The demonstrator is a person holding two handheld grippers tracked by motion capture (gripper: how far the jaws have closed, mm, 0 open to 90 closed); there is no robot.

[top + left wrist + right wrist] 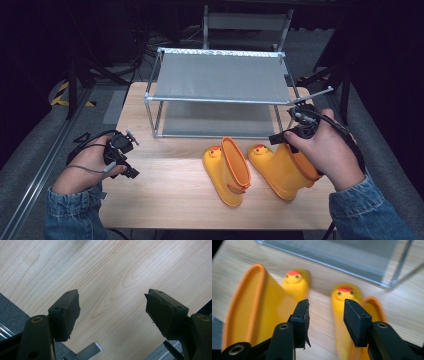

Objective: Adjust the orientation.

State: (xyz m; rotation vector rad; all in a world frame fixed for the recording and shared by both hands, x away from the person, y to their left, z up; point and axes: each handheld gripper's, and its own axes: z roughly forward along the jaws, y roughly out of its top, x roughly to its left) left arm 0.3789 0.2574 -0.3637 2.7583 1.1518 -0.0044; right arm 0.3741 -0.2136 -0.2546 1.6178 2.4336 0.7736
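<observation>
Two grippers, both holding nothing. Right gripper has its jaws parted about halfway, over the gap between the two yellow duck boots; pads touch neither. Right boot is partly covered by the right hand in the high view; left boot sits just beside it, blurred in the right gripper view. Left gripper is wide open over bare table, near-left, well apart from the boots. Shoe rack stands just beyond them, its far side cut by shadow.

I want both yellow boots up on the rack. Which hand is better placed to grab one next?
The right. Its tongs hang open just above the two boots, near the rack. The left tongs are open over bare table, far from them.
</observation>
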